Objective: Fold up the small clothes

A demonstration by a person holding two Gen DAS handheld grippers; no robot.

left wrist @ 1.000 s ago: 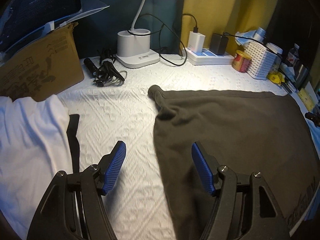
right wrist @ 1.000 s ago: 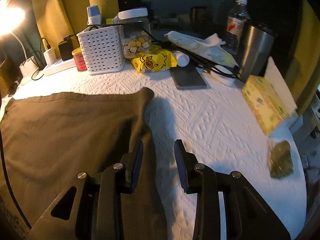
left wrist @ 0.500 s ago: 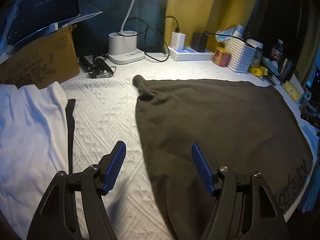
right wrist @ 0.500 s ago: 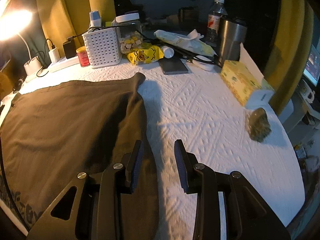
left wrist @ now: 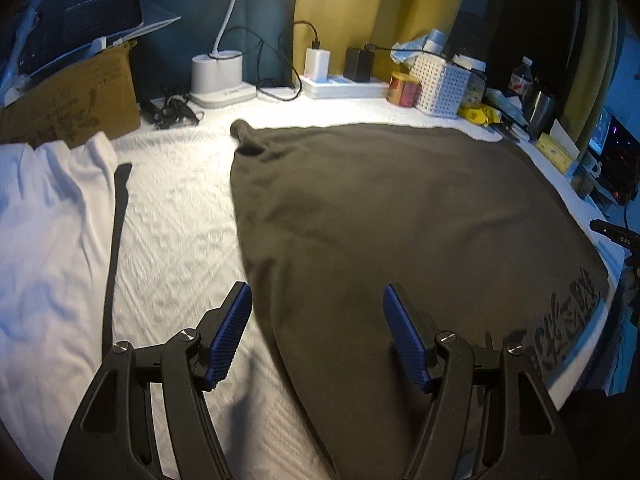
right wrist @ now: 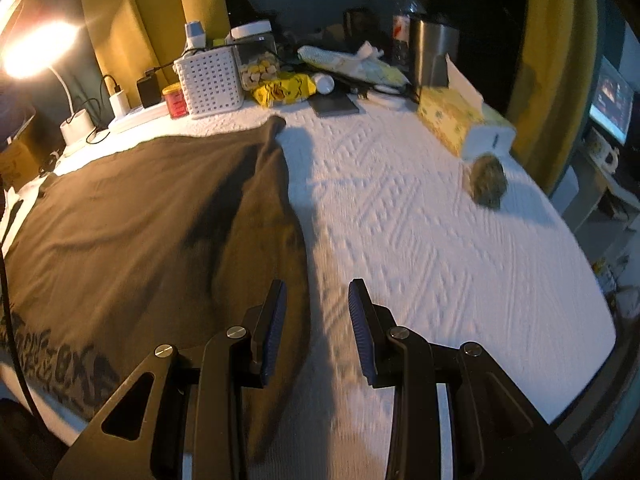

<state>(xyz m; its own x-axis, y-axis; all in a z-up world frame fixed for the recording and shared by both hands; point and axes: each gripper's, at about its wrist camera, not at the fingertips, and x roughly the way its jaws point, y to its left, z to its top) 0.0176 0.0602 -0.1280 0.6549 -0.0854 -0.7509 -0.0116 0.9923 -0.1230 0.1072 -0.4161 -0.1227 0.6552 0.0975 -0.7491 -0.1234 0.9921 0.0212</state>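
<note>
A dark olive garment (left wrist: 400, 216) lies spread flat on the white textured cloth (left wrist: 176, 216), with dark print near its front hem. My left gripper (left wrist: 316, 304) hangs above the garment's left edge, open, with nothing between its blue pads. In the right wrist view the same garment (right wrist: 140, 216) fills the left half. Over its right edge my right gripper (right wrist: 316, 300) stands open, narrower, with nothing in it. A white garment (left wrist: 44, 224) lies bunched at the far left.
Along the back stand a cardboard box (left wrist: 68, 108), a lamp base (left wrist: 218, 80), a power strip with chargers (left wrist: 340, 80), a red tin (left wrist: 404, 88) and a white basket (right wrist: 210, 80). A tissue box (right wrist: 460, 120), a steel cup (right wrist: 434, 54) and a small crumpled greenish thing (right wrist: 488, 180) are at right.
Both grippers have drawn back toward the table's near edge, so more of the olive garment and its printed hem shows. Neither gripper's opening has changed.
</note>
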